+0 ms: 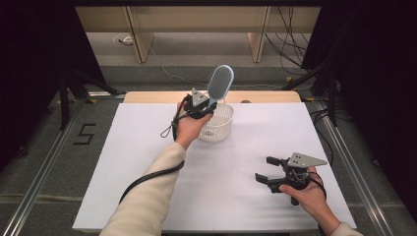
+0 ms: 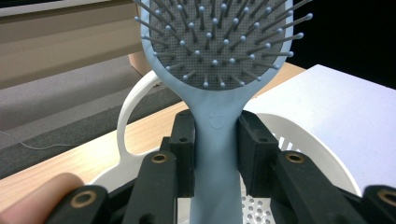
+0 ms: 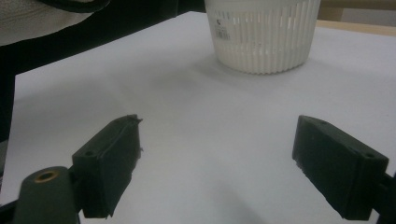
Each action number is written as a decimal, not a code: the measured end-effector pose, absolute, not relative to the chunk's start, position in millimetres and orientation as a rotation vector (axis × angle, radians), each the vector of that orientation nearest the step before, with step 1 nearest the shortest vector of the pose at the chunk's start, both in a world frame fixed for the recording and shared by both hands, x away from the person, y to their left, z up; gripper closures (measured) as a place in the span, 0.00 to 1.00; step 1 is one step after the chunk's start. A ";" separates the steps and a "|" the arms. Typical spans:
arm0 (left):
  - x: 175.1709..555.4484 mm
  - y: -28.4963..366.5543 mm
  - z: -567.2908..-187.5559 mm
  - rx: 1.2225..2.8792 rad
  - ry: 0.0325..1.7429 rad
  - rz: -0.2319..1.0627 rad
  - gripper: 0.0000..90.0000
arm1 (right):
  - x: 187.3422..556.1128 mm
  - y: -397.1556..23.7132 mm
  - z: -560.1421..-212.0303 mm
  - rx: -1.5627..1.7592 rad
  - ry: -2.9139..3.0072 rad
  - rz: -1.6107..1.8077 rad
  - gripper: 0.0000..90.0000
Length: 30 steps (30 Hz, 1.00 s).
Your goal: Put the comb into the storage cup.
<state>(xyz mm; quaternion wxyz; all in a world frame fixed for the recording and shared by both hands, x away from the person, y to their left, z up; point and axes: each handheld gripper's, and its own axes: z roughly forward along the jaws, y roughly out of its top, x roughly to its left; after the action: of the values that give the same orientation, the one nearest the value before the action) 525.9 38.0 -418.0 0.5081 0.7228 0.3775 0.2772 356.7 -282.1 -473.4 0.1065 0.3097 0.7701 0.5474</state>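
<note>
- High view: the left gripper (image 1: 203, 109) is raised over the near rim of the white basket (image 1: 220, 129) at the far middle of the table (image 1: 147, 162); it holds a light blue hairbrush (image 1: 220, 82) by the handle, the bristled head standing above the gripper and tilted a little to the right; the person's left hand (image 1: 189, 127) wraps the gripper body, and a cream sleeve (image 1: 147, 196) comes in from the bottom edge.
- High view, near right: the right gripper (image 1: 268, 169) sits low over the white table, well apart from the basket; its fingers point left and stand wide with nothing between them; the right hand (image 1: 307, 191) grips it from behind.
- Left gripper view: the two black fingers (image 2: 184, 158) are closed on the hairbrush (image 2: 217, 140) at its neck — one pad pressing each side of the handle just below the head; the grey bristle pad with its ball-tipped pins faces the camera; the basket (image 2: 322, 149) lies directly beneath, with its looped handle to the left and its perforated floor showing between the fingers.
- Right gripper view: the fingers (image 3: 109, 163) are spread wide over bare white table — empty; the basket (image 3: 261, 35) with its slatted wall stands farther off, at the top of the view.
</note>
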 end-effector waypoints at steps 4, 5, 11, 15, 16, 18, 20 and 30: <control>525.8 37.7 -418.2 1.750 0.905 0.673 0.77 | 357.0 -282.2 -473.5 0.912 2.267 1.614 0.18; 525.9 37.8 -418.3 1.750 0.906 0.673 0.77 | 357.0 -282.1 -473.5 0.912 2.267 1.615 0.18; 526.7 39.0 -421.3 1.763 0.908 0.663 0.77 | 356.7 -281.9 -473.5 0.915 2.269 1.613 0.18; 526.9 39.4 -421.8 1.771 0.906 0.663 0.77 | 357.0 -282.0 -473.7 0.913 2.269 1.612 0.18; 526.9 39.2 -422.0 1.775 0.904 0.666 0.77 | 357.0 -282.0 -473.7 0.912 2.270 1.613 0.18; 527.1 39.1 -422.4 1.777 0.904 0.667 0.77 | 357.0 -281.9 -473.8 0.912 2.270 1.612 0.18; 527.2 39.1 -422.7 1.774 0.905 0.664 0.77 | 357.0 -281.9 -473.8 0.912 2.271 1.612 0.18; 527.1 38.9 -423.5 1.782 0.901 0.665 0.77 | 356.7 -281.9 -473.5 0.914 2.270 1.613 0.18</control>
<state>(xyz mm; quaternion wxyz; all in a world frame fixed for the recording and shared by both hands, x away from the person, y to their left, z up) 527.1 38.9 -423.5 0.4957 0.7353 0.3718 0.2745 356.7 -281.9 -473.5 0.1051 0.3102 0.7702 0.5473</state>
